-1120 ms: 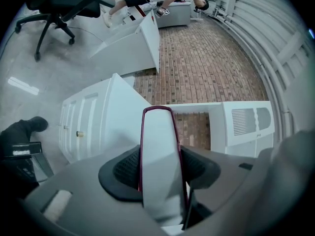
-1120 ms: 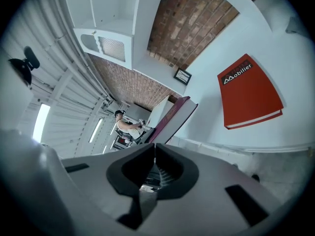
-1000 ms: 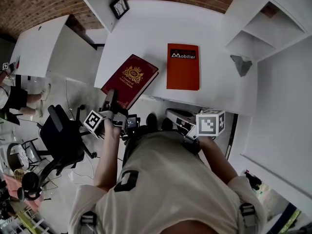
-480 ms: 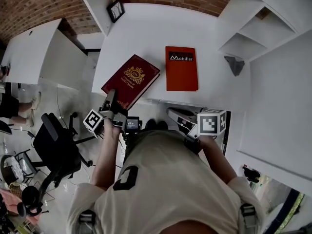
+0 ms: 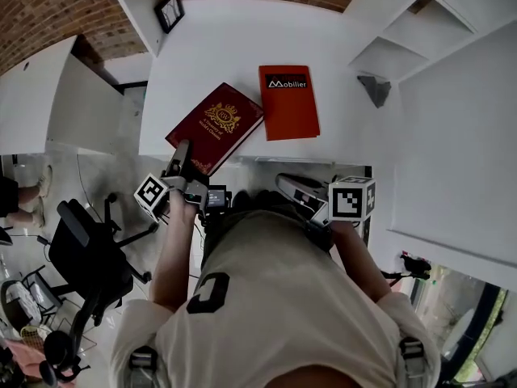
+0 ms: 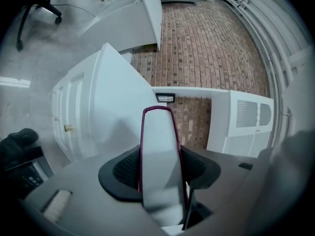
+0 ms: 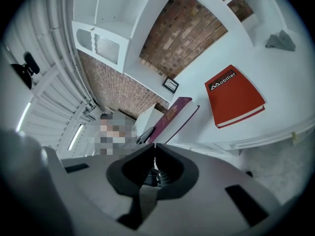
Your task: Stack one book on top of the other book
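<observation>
Maroon book: a hardback with a gold crest, lying askew at the near left edge of the worktop. Its near corner sticks out past that edge. I cannot tell whether its far end rests on the worktop.
Red book: flat on the worktop towards the near edge, just beside the maroon book and almost touching its corner. Neither gripper is on it.
Left gripper: clamped across the maroon book's near corner, one jaw on each cover, with the page edge showing between them.
Right gripper: clenched on nothing, hanging off the near edge, short of both books.
Handling: the maroon book looks stiff-boarded and fairly heavy. Held by one corner, it will likely sag and twist in the jaws, and the smooth cover may slip.
Where to hold: a grip deeper in, nearer the middle of the page edge, would steady it. The free gripper could prop the opposite edge.
Step in hand: probably carrying the maroon book over onto the red one.
</observation>
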Action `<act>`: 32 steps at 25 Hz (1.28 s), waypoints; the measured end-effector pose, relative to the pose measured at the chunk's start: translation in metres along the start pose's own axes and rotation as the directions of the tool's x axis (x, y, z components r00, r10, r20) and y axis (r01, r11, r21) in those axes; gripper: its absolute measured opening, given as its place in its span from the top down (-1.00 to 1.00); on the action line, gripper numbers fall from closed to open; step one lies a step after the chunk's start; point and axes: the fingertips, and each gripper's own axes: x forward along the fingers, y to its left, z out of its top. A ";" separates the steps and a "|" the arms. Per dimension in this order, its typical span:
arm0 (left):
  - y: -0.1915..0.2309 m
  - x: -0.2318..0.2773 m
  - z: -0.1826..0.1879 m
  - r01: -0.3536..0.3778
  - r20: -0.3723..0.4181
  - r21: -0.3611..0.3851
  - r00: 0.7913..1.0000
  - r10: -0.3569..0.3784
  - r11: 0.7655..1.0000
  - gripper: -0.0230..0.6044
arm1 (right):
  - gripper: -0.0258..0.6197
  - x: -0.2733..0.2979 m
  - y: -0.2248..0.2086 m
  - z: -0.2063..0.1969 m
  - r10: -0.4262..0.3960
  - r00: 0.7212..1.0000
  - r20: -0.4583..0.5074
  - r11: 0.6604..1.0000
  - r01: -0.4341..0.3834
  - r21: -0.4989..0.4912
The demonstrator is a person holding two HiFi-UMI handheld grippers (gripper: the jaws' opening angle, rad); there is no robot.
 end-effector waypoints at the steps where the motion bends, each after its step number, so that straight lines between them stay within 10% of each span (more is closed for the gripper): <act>1: -0.001 0.002 -0.001 0.002 -0.005 -0.002 1.000 -0.002 1.000 0.23 | 0.90 -0.001 0.000 0.001 -0.002 1.000 0.005 1.000 0.002 -0.001; 32: 0.016 0.076 -0.094 -0.137 0.265 0.102 0.958 0.106 0.985 0.23 | 0.90 -0.082 -0.109 0.101 0.195 0.970 -0.149 0.981 -0.194 0.019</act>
